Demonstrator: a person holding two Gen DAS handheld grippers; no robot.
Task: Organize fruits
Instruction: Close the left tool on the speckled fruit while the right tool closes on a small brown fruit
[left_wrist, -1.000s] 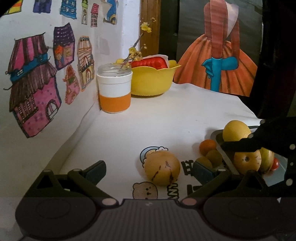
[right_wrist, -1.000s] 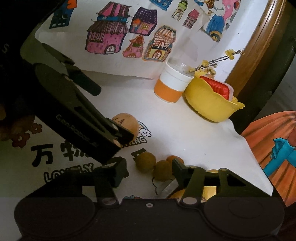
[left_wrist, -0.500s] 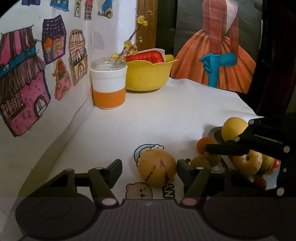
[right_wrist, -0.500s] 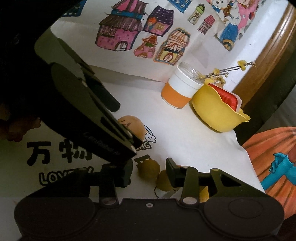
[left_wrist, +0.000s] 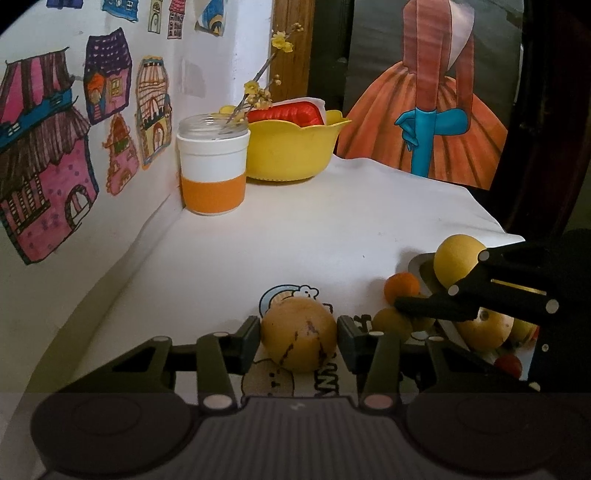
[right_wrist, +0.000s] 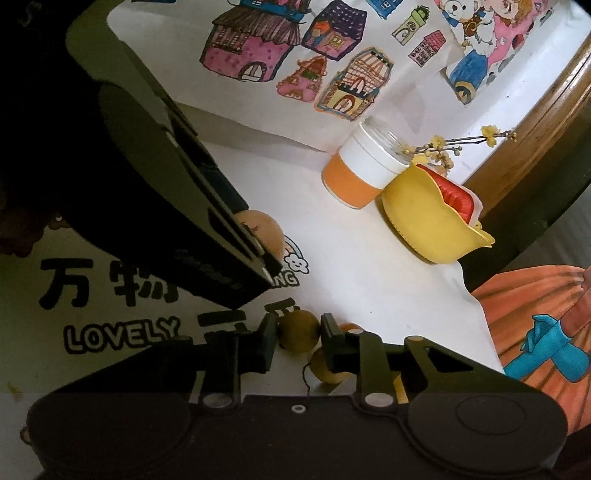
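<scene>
A: What is shown at centre?

B: A large round tan fruit (left_wrist: 299, 334), streaked w/ dark marks, sits on a white printed tablecloth (left_wrist: 314, 229). It is bracketed by the left gripper (left_wrist: 299, 332); its jaws are narrowed to the fruit's width, pads at or nearly at the skin each side. Whether firm contact is made can't be told.

A: And the right gripper?

B: In the right wrist view, the right gripper (right_wrist: 298, 334) is set around a small brownish-yellow fruit (right_wrist: 299, 331), jaws narrow, pads just beside it. A second small fruit (right_wrist: 327, 365) lies touching or nearly touching the right pad, so it could be nudged.

A: Where are the fruits meant to go?

B: Prob. into the metal tray (left_wrist: 419, 264) at right, where a yellow ball-like fruit (left_wrist: 456, 264) and other pieces are already piled. An orange fruit (left_wrist: 402, 286) lies just outside its rim.

A: How should the grasp be done well?

B: Pads should be kept centred on the widest part of each round fruit, closed gently so nothing is squeezed out, & lifted straight up before being carried to the tray. The grippers are close together, so one is best moved at a time.

A: Anything else around?

B: Further back, by the wall: an orange-and-white jar (left_wrist: 212, 166) w/ a flowering twig, beside a yellow bowl (left_wrist: 291, 147). These are well apart from the work.
</scene>
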